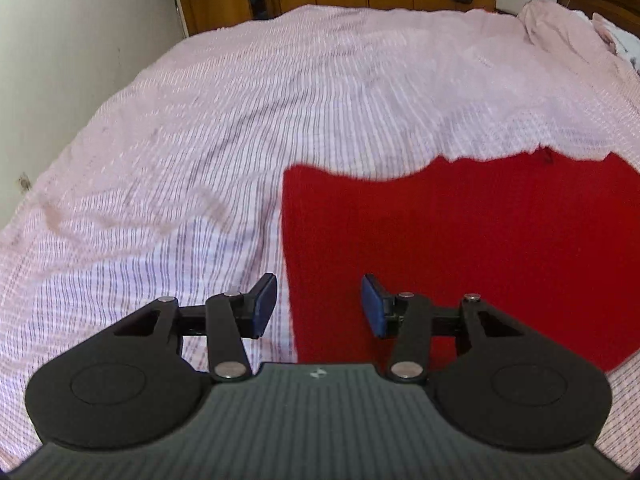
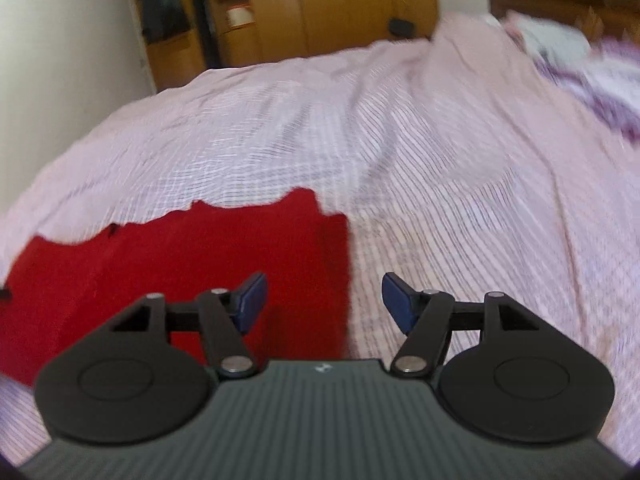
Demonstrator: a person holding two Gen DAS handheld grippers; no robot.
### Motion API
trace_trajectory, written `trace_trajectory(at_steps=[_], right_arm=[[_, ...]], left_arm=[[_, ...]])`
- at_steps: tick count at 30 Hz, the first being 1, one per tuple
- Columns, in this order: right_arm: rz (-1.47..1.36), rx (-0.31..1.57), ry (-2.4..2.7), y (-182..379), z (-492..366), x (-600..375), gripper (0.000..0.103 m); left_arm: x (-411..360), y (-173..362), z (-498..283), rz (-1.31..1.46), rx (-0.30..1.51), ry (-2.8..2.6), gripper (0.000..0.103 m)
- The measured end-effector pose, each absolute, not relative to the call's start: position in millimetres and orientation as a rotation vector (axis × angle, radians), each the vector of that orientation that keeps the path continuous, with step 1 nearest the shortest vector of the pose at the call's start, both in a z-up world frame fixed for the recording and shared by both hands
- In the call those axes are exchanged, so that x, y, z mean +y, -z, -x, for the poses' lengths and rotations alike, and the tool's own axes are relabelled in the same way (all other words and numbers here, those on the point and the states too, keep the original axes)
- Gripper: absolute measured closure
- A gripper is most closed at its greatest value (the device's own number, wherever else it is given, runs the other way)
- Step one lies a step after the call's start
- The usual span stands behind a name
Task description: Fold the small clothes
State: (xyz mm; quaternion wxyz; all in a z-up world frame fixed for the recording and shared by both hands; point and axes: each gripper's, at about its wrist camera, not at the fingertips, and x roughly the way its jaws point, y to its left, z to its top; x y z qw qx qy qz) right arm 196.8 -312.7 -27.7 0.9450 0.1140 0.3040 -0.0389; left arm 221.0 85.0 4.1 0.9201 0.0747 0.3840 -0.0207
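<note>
I have the red cloth [image 1: 460, 248] lying flat on the bed [image 1: 280, 120], seemingly unfolded. My left gripper [image 1: 319, 306] and right gripper [image 2: 324, 302] are spread, empty, straddling its side edges.

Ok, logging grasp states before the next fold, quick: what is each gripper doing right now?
Left gripper: open, holding nothing, straddling the left edge of the flat red knitted cloth.
Right gripper: open, holding nothing, straddling its right edge.
</note>
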Motion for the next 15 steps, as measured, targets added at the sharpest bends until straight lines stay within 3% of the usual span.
trace_trajectory(at_steps=[15], right_arm=[[-0.528,0.661,-0.027,72,-198,-328,0.037]], left_arm=[[107,-3,-194,-0.075,0.807,-0.007,0.050]])
